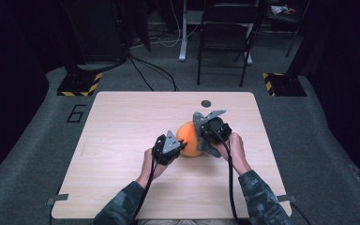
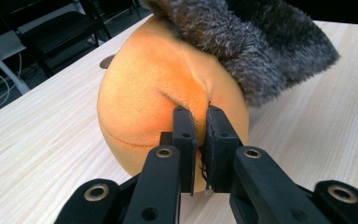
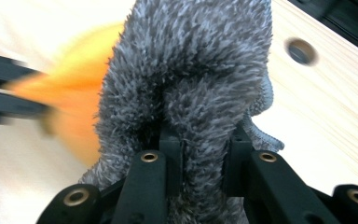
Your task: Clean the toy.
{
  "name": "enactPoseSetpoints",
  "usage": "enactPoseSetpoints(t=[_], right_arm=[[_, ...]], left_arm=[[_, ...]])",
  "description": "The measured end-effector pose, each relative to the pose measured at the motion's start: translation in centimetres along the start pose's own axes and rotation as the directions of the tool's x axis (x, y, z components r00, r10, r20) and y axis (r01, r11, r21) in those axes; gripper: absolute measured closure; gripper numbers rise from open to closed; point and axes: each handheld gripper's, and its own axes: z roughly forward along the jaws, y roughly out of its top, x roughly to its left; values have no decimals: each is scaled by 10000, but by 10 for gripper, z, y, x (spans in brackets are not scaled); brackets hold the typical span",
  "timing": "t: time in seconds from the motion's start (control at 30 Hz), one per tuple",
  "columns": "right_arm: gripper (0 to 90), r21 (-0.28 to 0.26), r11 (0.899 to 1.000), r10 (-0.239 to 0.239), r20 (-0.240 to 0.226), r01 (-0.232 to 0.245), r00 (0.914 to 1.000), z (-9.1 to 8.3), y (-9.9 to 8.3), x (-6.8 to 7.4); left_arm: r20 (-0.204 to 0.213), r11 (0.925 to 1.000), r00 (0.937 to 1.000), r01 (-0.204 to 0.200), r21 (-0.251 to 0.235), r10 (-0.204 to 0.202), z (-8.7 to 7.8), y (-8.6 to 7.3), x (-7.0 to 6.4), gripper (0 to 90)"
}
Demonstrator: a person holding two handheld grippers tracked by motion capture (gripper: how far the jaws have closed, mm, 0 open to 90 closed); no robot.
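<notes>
My left gripper (image 2: 196, 140) has its jaws nearly closed, pinching a small fold of the orange plush (image 2: 158, 98) low on the side facing me; the fabric puckers into a crease where the jaws bite. In the high view that gripper (image 1: 180, 146) sits at the plush's (image 1: 188, 140) left edge, touching it.

My right gripper (image 3: 199, 154) has its jaws partway closed around a thick bunch of the grey cloth (image 3: 191, 79), which bulges up between and over them. In the high view this gripper (image 1: 205, 136) is at the plush's right side, and the cloth (image 1: 199, 123) drapes over the plush's top and right flank, one end hanging down to the table (image 1: 122, 122) just beside the plush.

The plush rests on the table, roughly at the middle of it and a little toward my right. A small dark hole (image 1: 206, 103) in the tabletop lies beyond the plush, near the far edge. From the left gripper view the cloth (image 2: 256, 42) covers the plush's upper right, shaggy and dark.
</notes>
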Motion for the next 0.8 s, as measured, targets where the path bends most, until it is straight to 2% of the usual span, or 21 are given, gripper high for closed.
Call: enactPoseSetpoints(t=[0.03,0.07,0.1,0.13,0.17,0.2,0.23,0.33,0.37,0.43,0.47,0.5,0.6,0.67,0.7,0.8], right_arm=[[746,344,9994,-29,275,20,9996,1,-2,-2],[746,452,9990,-69,518,45,9986,3,-3,-6],[745,475,9989,-27,466,5,9989,5,-5,-9],[745,489,9981,367,149,-374,9992,5,-7,-10],[744,326,9992,225,41,-226,9997,5,-7,-13],[743,462,9985,305,32,-306,9995,2,-5,-11],[742,324,9993,211,-63,-209,9998,-2,-3,-10],[742,-206,9998,40,-428,-49,9991,-17,6,-1],[742,-472,9988,-191,-608,162,9980,-21,9,4],[742,-637,9976,-323,-958,263,9949,-26,13,16],[741,-818,9955,-563,-1167,469,9916,-26,15,21],[740,-753,9952,-714,-1223,625,9899,-25,16,28],[742,-606,9935,-1019,-969,963,9901,-16,16,36],[742,-626,9947,-878,-992,818,9912,-11,15,31],[742,-514,9972,-587,-887,543,9943,-10,14,28],[742,-502,9978,-456,-495,431,9977,-5,9,12]], left_arm=[[39,10000,10000,-10,-39,10,0,0,0,845],[32,10000,10000,36,-70,-35,0,-1,0,845],[52,10000,10000,-14,-50,15,0,-1,1,844],[45,10000,10000,-7,-81,7,0,-1,1,844],[50,10000,10000,-40,-55,40,-1,-1,1,844],[89,10000,10000,-28,-22,29,-1,-1,2,844],[106,10000,9999,13,-36,-12,-1,-1,2,843],[97,10000,9999,70,-30,-70,-1,-2,3,843],[121,10000,9999,80,-27,-80,-1,-2,3,842],[146,10000,9999,52,-28,-51,-1,-2,2,842],[110,10000,9999,29,-45,-29,-1,-2,1,842],[153,10000,9999,23,-15,-23,-1,-2,1,843],[146,10000,9999,45,67,-46,-1,-2,2,843],[117,9999,9999,71,71,-72,-1,-2,2,843],[117,9999,9999,79,66,-80,-1,-3,2,843],[136,9999,9999,85,81,-86,-1,-2,2,844]])
